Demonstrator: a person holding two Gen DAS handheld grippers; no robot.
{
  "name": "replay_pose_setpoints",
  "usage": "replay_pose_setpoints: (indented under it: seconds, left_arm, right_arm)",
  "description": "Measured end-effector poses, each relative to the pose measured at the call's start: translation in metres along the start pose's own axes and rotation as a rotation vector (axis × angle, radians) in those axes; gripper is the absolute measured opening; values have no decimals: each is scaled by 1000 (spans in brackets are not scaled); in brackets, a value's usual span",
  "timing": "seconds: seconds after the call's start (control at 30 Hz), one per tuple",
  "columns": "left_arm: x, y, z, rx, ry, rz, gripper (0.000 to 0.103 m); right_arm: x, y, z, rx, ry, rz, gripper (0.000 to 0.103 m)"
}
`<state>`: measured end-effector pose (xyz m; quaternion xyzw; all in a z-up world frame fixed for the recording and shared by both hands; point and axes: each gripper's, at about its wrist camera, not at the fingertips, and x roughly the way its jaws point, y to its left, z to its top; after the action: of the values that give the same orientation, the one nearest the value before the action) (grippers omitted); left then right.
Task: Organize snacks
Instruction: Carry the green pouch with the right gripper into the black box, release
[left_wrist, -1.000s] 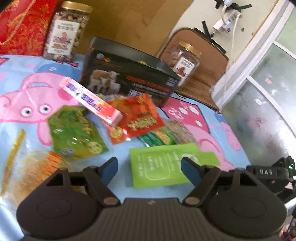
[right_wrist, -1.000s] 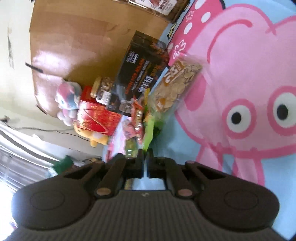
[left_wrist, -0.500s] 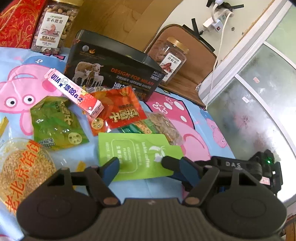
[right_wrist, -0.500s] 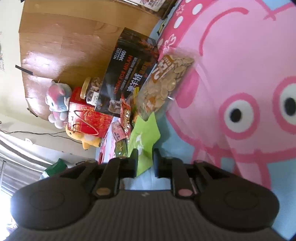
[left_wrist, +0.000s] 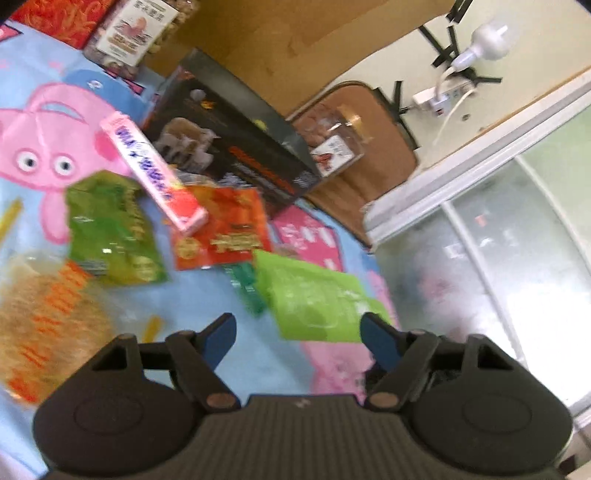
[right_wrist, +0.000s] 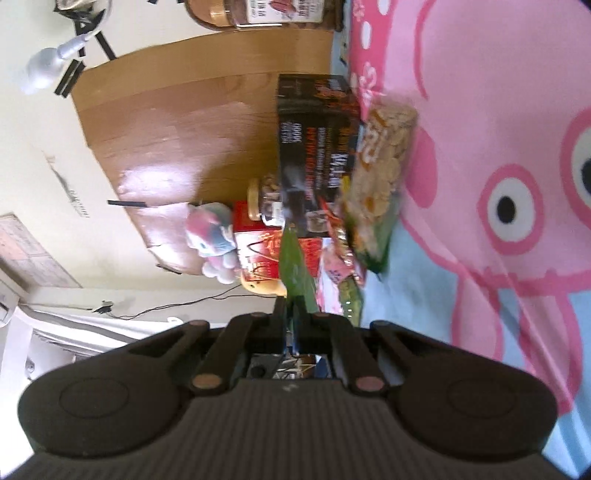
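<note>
My right gripper (right_wrist: 292, 310) is shut on the light green pouch (right_wrist: 293, 266), seen edge-on and lifted off the cloth. In the left wrist view the same green pouch (left_wrist: 317, 299) hangs tilted above the cartoon-pig cloth (left_wrist: 44, 140). My left gripper (left_wrist: 297, 332) is open and empty, just short of the pouch. A pink stick box (left_wrist: 155, 173), an orange-red packet (left_wrist: 225, 229), a dark green packet (left_wrist: 110, 236) and a large clear bag with orange print (left_wrist: 40, 321) lie on the cloth. A clear bag of round crackers (right_wrist: 380, 177) lies by the black box (right_wrist: 314, 147).
A black box (left_wrist: 236, 155) stands behind the snacks. Two nut jars (left_wrist: 136, 29) (left_wrist: 332, 147) and a red gift bag (left_wrist: 62, 18) stand at the back. A brown board leans on the wall. A glass door (left_wrist: 498, 258) is at the right. Plush toys (right_wrist: 214, 236) sit by the red bag.
My right gripper opened around the green pouch, then shut on it and lifted it off the cloth. My left gripper stayed open; its view swung and blurred.
</note>
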<state>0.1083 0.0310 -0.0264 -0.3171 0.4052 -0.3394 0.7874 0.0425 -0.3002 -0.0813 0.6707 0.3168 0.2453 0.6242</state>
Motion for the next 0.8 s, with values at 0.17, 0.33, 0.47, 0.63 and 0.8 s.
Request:
replay_pose_setpoints:
  seconds: [0.17, 0.33, 0.47, 0.63, 0.8]
  left_arm:
    - [7, -16, 13, 92, -15, 29, 38]
    - [9, -32, 54, 184, -72, 75, 39]
    - [16, -28, 97, 198, -129, 117, 40]
    - [39, -7, 142, 170, -158, 202, 41]
    - [35, 6, 152, 145, -187, 241, 45]
  right_arm:
    - [3, 18, 0, -80, 4, -29, 5]
    - [32, 58, 11, -267, -18, -104, 6]
    - [75, 87, 29, -406, -29, -171, 6]
    - [136, 100, 62, -486, -41, -270, 13]
    - [165, 101, 65, -632, -88, -444, 28]
